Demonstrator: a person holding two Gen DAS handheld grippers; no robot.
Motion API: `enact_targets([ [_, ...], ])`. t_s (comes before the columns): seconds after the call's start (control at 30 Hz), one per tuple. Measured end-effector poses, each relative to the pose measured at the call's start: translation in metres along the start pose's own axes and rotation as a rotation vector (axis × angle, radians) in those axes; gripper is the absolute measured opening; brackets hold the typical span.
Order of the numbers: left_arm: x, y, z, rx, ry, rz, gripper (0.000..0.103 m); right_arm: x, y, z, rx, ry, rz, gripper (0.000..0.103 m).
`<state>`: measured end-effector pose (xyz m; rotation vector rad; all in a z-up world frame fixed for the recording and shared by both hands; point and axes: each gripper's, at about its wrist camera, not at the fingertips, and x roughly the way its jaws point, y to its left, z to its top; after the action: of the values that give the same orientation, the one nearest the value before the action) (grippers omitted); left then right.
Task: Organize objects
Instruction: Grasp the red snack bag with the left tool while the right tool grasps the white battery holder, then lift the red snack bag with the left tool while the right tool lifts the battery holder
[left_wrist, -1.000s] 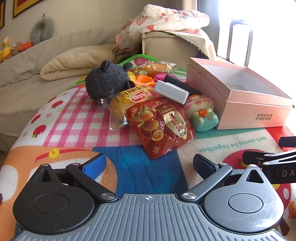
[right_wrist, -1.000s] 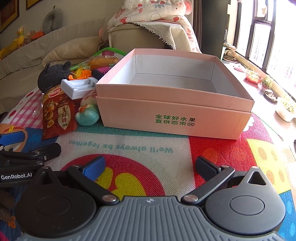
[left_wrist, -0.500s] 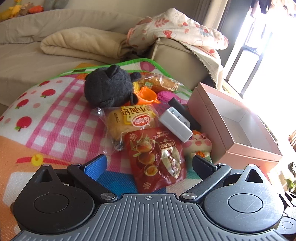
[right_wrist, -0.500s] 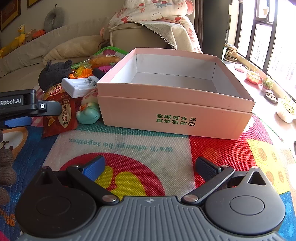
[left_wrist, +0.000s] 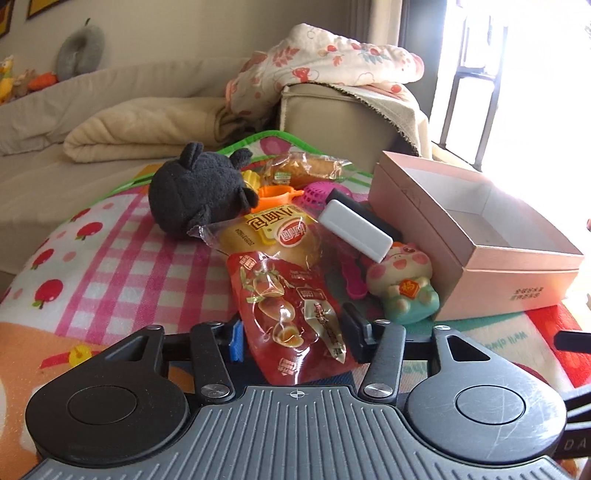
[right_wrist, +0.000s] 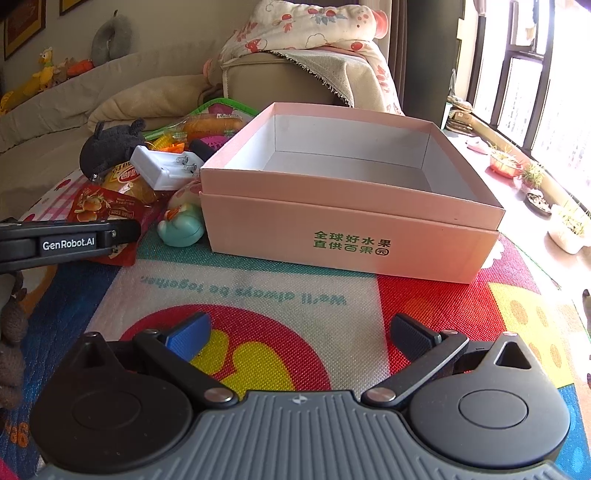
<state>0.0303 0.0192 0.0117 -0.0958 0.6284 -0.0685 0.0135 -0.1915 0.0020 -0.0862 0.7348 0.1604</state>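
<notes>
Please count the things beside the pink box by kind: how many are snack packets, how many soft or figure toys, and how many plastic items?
Snack packets: 3, red packet, yellow bun packet, bread packet.
Toys: 2, black plush, pig figure.
Plastic items: at least 5, partly hidden.
Total: at least 10.

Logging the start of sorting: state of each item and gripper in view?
left gripper: closing around red snack pouch
red snack pouch: flat on mat, between the jaws
right gripper: open, empty
pink box: open, empty
white battery case: open, no batteries
</notes>
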Motion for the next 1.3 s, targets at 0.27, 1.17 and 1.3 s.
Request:
enact_targets([
  [0.27,-0.054,0.051,-0.013,0.035,0.035,-0.063,0.035,-0.038,0.038,0.007,-0.187,-0.287,0.037,0.103],
  [1.17,-0.076,0.065,-0.022,0.020,0.043,-0.199,0.021,-0.080,0.097,-0.039,-0.681,-0.134,0.085,0.034],
  [1.3,-0.070,0.055,-0.033,0.077,0.073,-0.141,0.023,-0.093,0.078,-0.021,-0.492,-0.139,0.204,0.066],
])
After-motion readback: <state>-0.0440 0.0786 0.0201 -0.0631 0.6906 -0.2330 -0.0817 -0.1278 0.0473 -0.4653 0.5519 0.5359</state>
